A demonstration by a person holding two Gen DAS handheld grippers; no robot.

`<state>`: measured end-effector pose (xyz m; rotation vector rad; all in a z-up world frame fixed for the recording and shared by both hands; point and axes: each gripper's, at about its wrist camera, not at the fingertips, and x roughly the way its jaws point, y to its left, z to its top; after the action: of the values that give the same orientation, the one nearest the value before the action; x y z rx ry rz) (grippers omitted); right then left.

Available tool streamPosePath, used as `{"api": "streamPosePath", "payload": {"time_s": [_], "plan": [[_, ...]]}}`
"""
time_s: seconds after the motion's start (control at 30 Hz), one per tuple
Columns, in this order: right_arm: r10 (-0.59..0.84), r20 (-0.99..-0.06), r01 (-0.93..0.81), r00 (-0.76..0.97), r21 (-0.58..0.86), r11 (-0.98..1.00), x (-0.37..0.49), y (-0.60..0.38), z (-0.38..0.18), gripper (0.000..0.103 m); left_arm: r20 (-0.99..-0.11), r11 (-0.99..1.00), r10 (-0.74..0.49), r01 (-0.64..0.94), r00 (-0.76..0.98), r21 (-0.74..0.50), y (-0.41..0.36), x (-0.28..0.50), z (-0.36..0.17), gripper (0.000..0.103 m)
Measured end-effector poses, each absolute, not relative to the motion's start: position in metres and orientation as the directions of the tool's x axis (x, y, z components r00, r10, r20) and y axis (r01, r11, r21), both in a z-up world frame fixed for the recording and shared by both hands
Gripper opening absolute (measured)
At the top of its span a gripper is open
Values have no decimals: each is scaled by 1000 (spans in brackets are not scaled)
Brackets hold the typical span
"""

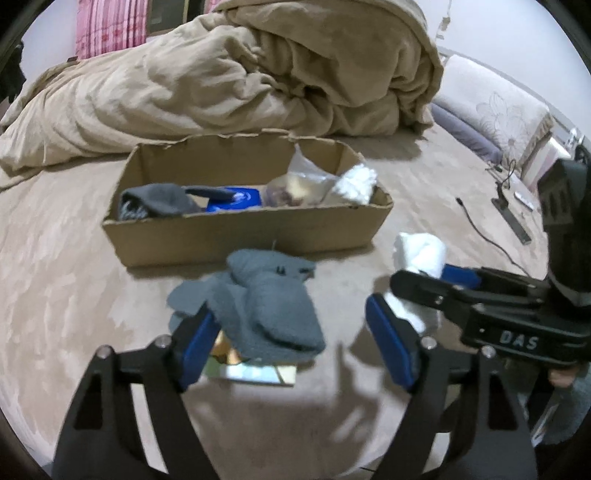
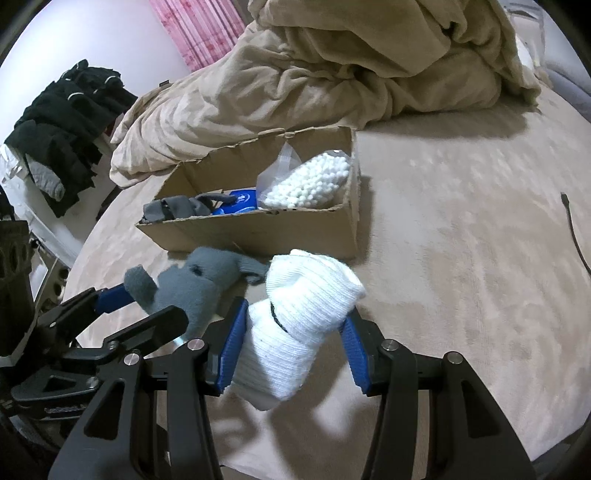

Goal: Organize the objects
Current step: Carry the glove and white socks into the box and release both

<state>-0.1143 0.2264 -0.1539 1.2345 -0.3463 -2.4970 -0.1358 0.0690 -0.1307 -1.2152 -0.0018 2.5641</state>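
An open cardboard box (image 1: 243, 236) (image 2: 258, 236) sits on the beige bed. It holds a dark grey sock (image 1: 159, 201), a blue item (image 1: 236, 199) and a bag of white cotton swabs (image 2: 310, 181). My left gripper (image 1: 291, 332) is open around a grey-blue sock (image 1: 273, 306) (image 2: 192, 284) lying on a shiny card (image 1: 251, 373) in front of the box. My right gripper (image 2: 295, 332) (image 1: 436, 291) has its blue pads on both sides of a white rolled sock (image 2: 299, 314) (image 1: 421, 254), just right of the grey one.
A rumpled beige duvet (image 1: 240, 74) is piled behind the box. A black cable (image 1: 484, 232) and small devices lie at the right. Dark clothes (image 2: 66, 110) hang at the left. A pink curtain (image 2: 199, 33) is behind.
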Motion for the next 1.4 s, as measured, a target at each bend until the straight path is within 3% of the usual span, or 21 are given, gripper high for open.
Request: {"api": "streamPosePath", "payload": {"time_s": [0.1, 0.17, 0.23, 0.3, 1.0, 1.4], "plan": [[-395, -721, 174, -570, 364, -915, -116, 232, -156, 52, -783, -964, 211, -259, -585, -66, 74, -148, -146, 77], [-395, -719, 172, -572, 366, -915, -116, 234, -156, 52, -801, -971, 181, -234, -571, -52, 70, -155, -156, 57], [-397, -716, 173, -574, 368, -914, -115, 235, -155, 52, -799, -971, 201, -225, -566, -84, 64, -156, -158, 47], [-398, -712, 176, -578, 368, -913, -114, 236, -153, 52, -791, -969, 212, -226, -574, -95, 60, -152, -150, 44], [-444, -602, 296, -663, 334, -895, -98, 213, -61, 52, -638, -947, 319, -223, -701, -229, 4, -113, -36, 45], [-444, -570, 338, -692, 287, -896, -132, 197, -35, 52, -591, -955, 296, -207, -750, -214, -13, -148, -16, 45]]}}
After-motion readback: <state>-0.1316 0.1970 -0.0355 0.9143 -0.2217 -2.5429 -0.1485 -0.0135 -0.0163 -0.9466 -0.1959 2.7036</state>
